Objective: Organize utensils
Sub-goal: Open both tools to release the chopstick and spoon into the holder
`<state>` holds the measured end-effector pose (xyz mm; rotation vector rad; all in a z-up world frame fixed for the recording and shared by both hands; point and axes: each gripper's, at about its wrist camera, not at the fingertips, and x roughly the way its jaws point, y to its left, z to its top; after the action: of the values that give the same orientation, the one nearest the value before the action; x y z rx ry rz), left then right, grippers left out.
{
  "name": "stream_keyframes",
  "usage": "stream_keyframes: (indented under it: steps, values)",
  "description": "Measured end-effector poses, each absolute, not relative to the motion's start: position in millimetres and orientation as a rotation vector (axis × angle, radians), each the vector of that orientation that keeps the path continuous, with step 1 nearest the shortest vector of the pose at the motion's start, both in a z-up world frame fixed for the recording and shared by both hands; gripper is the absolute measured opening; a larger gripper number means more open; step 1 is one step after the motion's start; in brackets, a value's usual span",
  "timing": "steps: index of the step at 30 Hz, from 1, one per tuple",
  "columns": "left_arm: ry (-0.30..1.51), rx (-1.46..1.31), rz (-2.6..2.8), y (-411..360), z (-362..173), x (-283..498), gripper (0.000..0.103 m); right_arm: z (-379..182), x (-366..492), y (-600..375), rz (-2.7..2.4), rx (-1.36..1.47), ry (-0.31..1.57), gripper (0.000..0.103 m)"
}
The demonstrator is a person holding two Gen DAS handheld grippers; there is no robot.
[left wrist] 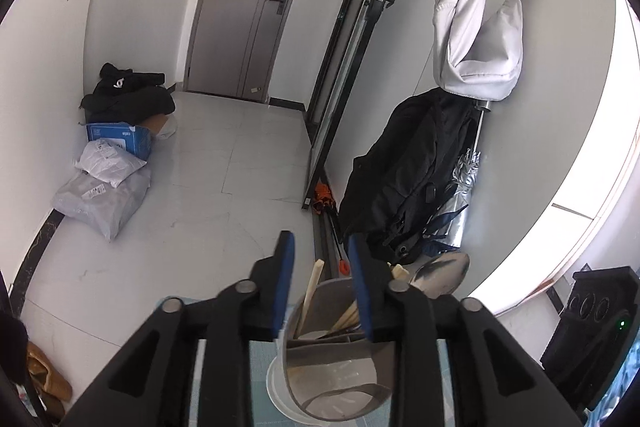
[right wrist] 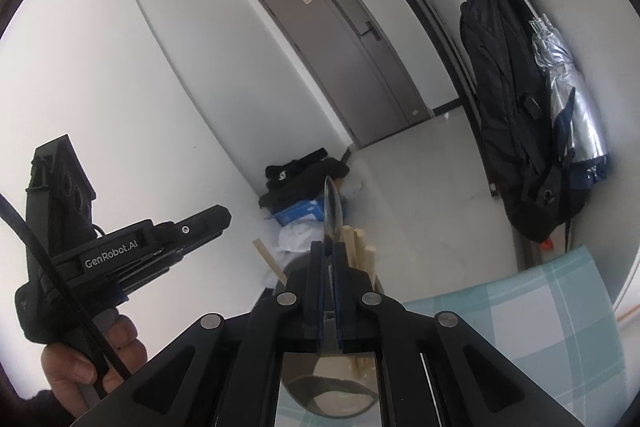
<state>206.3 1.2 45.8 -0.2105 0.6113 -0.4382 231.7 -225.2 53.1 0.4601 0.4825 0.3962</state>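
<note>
A grey cylindrical utensil holder stands on a blue checked cloth, with wooden chopsticks sticking out of it. My left gripper is open, its blue-padded fingers either side of the holder's top, touching nothing. A metal spoon shows just right of it. My right gripper is shut on the metal spoon, held edge-on with its bowl up, above the holder and next to the chopsticks. The left gripper's body shows at the left of the right wrist view.
The blue checked tablecloth covers the table. Beyond are a tiled floor, a grey door, a black backpack and silver umbrella by the wall, a white bag hanging, and parcels on the floor at left.
</note>
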Motion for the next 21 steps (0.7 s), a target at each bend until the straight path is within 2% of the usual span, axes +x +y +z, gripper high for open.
stream_keyframes:
  steps: [3,8,11,13,16,18,21]
  values:
    - [0.617,-0.199,-0.431,-1.6,49.2,198.5,0.042,57.0,226.0,-224.4,0.422,0.435,0.496,0.005]
    - [0.624,-0.209,-0.372,1.3,52.2,186.6,0.052,61.2,212.4,-229.5,0.431,0.405,0.520,0.010]
    - [0.610,-0.183,-0.321,1.6,56.8,174.3,0.062,64.5,199.6,-239.7,0.417,0.402,0.517,0.020]
    - [0.610,-0.178,-0.277,2.2,60.9,164.9,0.073,68.3,190.8,-246.5,0.412,0.394,0.517,0.025]
    - [0.602,-0.199,-0.234,5.7,65.2,152.3,0.076,76.7,179.5,-253.6,0.414,0.371,0.512,0.031]
    - [0.608,-0.216,-0.220,8.2,66.7,145.8,0.080,84.3,172.3,-257.1,0.418,0.357,0.503,0.041]
    - [0.602,-0.235,-0.203,10.3,71.8,130.8,0.082,95.5,159.3,-261.7,0.427,0.342,0.482,0.047]
